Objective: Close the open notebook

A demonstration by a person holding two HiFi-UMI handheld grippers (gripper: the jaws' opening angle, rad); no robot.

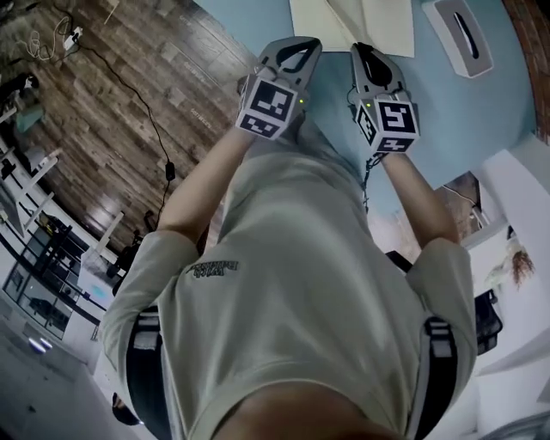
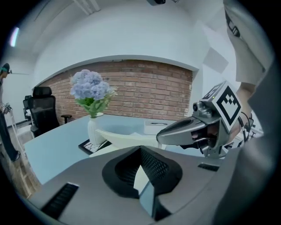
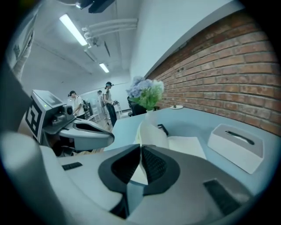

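Observation:
The open notebook (image 1: 361,21) lies with its white pages on the light blue table (image 1: 490,112), at the top of the head view. One leaf curls up off it (image 3: 151,132) and runs into my right gripper (image 3: 141,147), whose pads are shut on its edge. The same cream leaf (image 2: 125,138) arches toward my left gripper (image 2: 140,149), which is also shut, with a white strip of paper between its pads. The two grippers are held side by side, the left gripper (image 1: 296,47) and the right gripper (image 1: 365,56), over the notebook's near edge.
A white tissue box (image 3: 237,147) sits on the table to the notebook's right. Beyond the notebook, a white vase of blue flowers (image 2: 93,132) stands on a dark mat (image 2: 85,147). A brick wall (image 2: 145,92) runs behind the table. People (image 3: 107,103) stand far off.

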